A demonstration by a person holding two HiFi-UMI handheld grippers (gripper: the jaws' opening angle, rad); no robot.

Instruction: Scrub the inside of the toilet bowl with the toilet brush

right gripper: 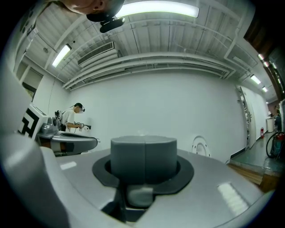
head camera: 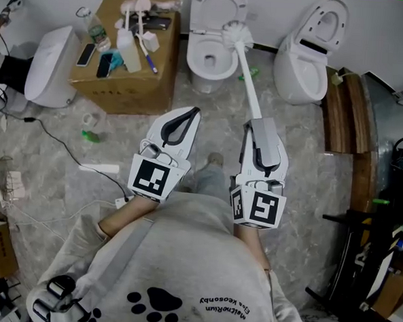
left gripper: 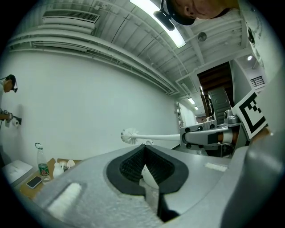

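Observation:
The white toilet bowl (head camera: 209, 55) stands open at the top middle of the head view. My right gripper (head camera: 259, 124) is shut on the lower end of the toilet brush's handle (head camera: 250, 92). The bristle head (head camera: 236, 34) hovers at the bowl's right rim, by the raised seat. My left gripper (head camera: 192, 113) is shut and empty, held over the floor in front of the bowl, left of the handle. In the left gripper view the brush head (left gripper: 129, 136) points left out of the right gripper (left gripper: 209, 136). The right gripper view shows its pads (right gripper: 143, 159) pressed together.
A cardboard box (head camera: 134, 85) with bottles, phones and brushes stands left of the bowl. A second toilet (head camera: 310, 51) is to the right and a white fixture (head camera: 51, 66) at far left. Cables (head camera: 66, 148) cross the floor. Wooden boards (head camera: 344, 111) lie right. Another person (right gripper: 71, 118) stands far off.

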